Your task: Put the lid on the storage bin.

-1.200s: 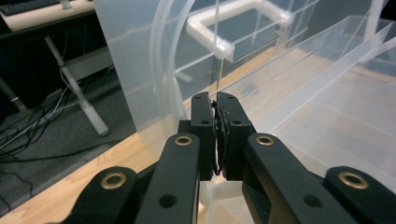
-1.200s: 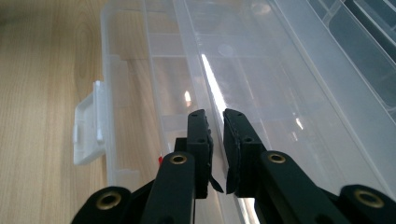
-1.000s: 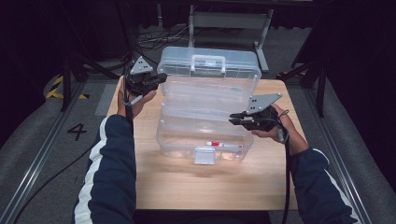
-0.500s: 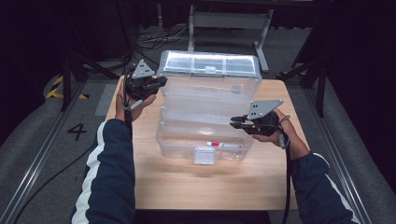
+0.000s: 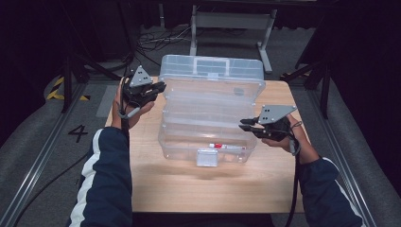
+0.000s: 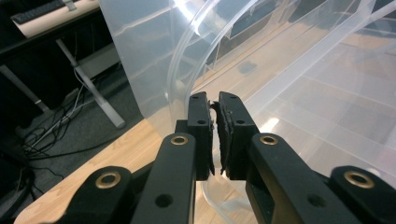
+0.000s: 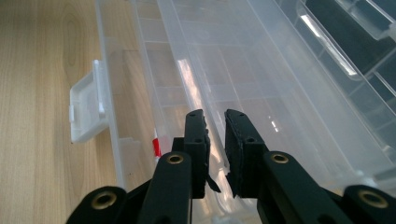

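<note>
A clear plastic tackle box (image 5: 208,137) stands open on the wooden table (image 5: 189,189), its stepped trays fanned out and its lid (image 5: 212,71) swung to the far side. My left gripper (image 5: 161,87) is at the box's upper left corner. In the left gripper view it (image 6: 215,100) is shut on a thin clear plastic edge (image 6: 187,60) of the box. My right gripper (image 5: 242,125) is at the right side, and the right gripper view shows it (image 7: 215,116) shut on a tray rim (image 7: 187,84). A small red and white item (image 5: 218,145) lies in the bottom compartment.
The box's white front latch (image 5: 207,157) hangs over bare table toward the person. A metal stand (image 5: 227,23) and cables (image 5: 151,40) lie on the floor beyond the far edge. Dark floor surrounds the table on both sides.
The lid has swung away to the far side and the trays have spread out further. The left hand drifted slightly with the box's corner; the right hand stayed put.
</note>
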